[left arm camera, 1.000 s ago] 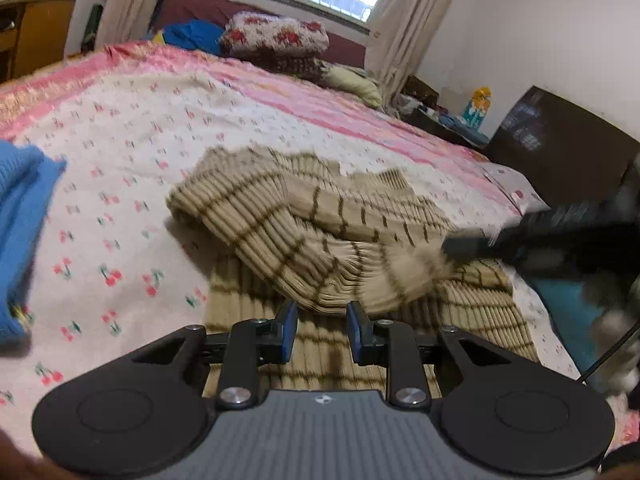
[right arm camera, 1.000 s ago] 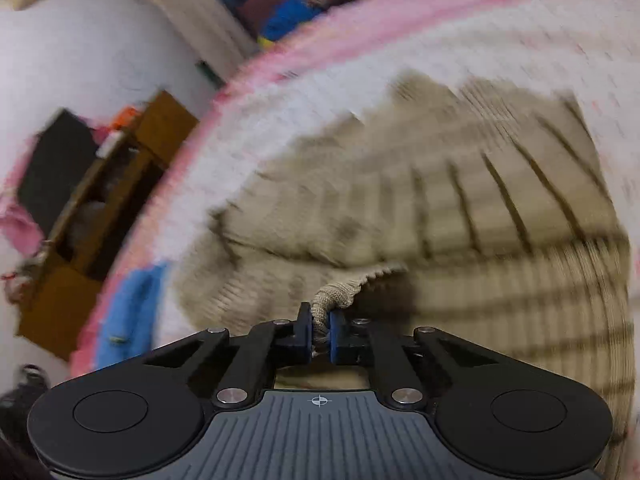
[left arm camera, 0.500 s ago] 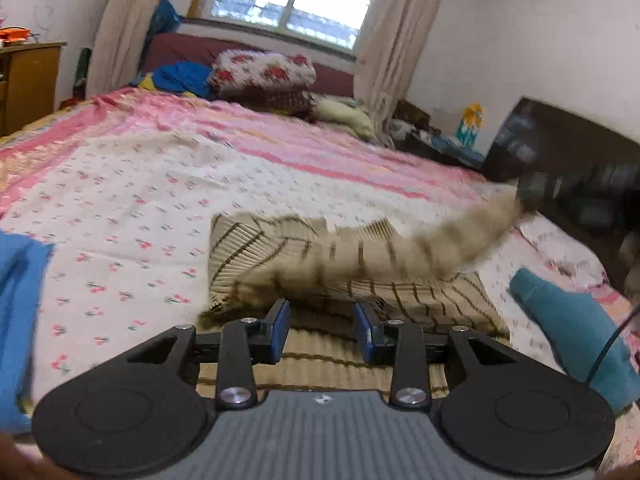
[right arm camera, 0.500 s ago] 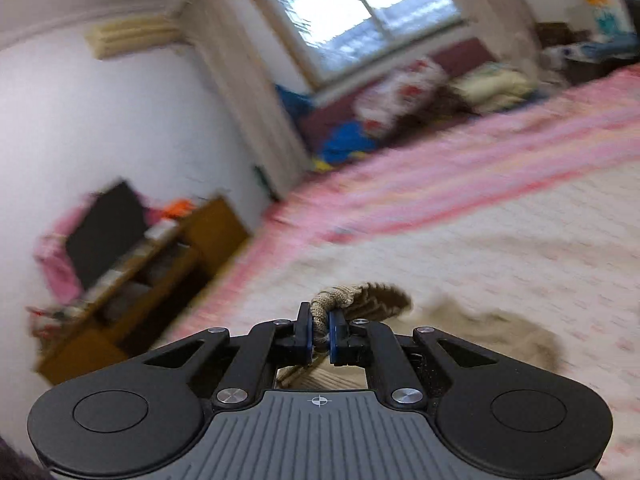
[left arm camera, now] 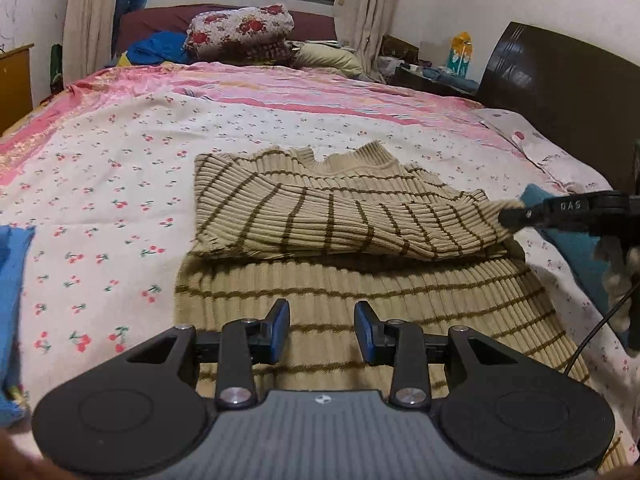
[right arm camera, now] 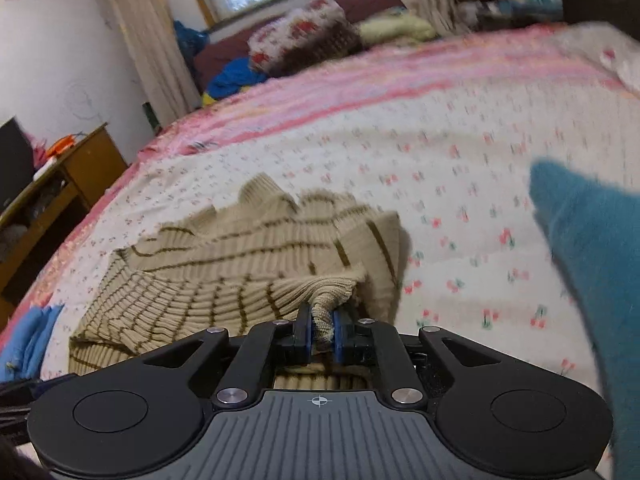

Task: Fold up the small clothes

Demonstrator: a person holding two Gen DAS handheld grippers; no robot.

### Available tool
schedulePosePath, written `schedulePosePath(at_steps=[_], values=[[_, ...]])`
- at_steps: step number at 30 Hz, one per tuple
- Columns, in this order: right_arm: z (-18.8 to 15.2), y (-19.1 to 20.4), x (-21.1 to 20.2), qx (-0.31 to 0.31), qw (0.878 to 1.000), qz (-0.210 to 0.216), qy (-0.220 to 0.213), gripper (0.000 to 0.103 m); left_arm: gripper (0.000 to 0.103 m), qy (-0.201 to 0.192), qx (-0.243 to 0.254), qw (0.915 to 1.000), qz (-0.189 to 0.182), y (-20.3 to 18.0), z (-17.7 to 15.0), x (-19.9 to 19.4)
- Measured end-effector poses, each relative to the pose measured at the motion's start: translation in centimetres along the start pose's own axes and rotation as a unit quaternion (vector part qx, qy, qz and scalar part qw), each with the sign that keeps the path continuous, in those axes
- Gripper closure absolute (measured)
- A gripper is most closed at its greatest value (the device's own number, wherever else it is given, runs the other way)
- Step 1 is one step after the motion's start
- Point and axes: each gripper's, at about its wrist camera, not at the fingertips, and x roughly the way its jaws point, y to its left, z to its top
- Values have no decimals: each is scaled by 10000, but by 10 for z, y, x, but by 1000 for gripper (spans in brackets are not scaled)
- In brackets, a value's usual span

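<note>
Sweater [left arm camera: 344, 232]: beige, brown-striped, flat on bedspread [left arm camera: 120, 168]; one sleeve pulled across the body.
Right gripper [right arm camera: 323, 330]: pinched on the sleeve cuff; cuff end hidden between the pads.
Left gripper [left arm camera: 322, 330]: spread, empty, above the hem.
Teal cloth [right arm camera: 592, 248]: right edge, cut off, blurred.
Blue cloth [left arm camera: 12, 264]: left edge, cut off.

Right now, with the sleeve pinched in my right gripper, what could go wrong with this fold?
The right gripper holds only the cuff of the striped sweater, so the knit may slip or stretch. The left gripper hangs open above the hem, pinning nothing, so a pull could drag the whole sweater. The teal garment lies close and could snag.
</note>
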Motion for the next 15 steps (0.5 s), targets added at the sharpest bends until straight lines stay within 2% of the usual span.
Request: schedulePosePath(at_steps=[2, 3, 4, 6, 8, 10, 15], values=[[-2, 8, 2, -292, 9994, -127, -93, 81, 63, 41, -54, 9999, 84, 4, -5, -5], [-3, 8, 5, -409, 9989, -220, -43, 72, 63, 97, -83, 9998, 142, 6, -8, -6], [-4, 10, 13, -533, 9978, -375, 115, 69, 63, 170, -122, 9995, 225, 8, -12, -7], [-8, 10, 25, -588, 9960, -576, 333, 70, 63, 331, -167, 9984, 434, 12, -21, -8], [-7, 9, 18, -509, 9969, -547, 238, 70, 63, 418, -172, 9975, 549, 16, -28, -12], [-4, 10, 7, -459, 9978, -483, 47, 70, 63, 421, -251, 9977, 465, 19, -26, -15], [16, 18, -4, -596, 9964, -374, -467, 70, 62, -135, -123, 9991, 379, 18, 17, -10]])
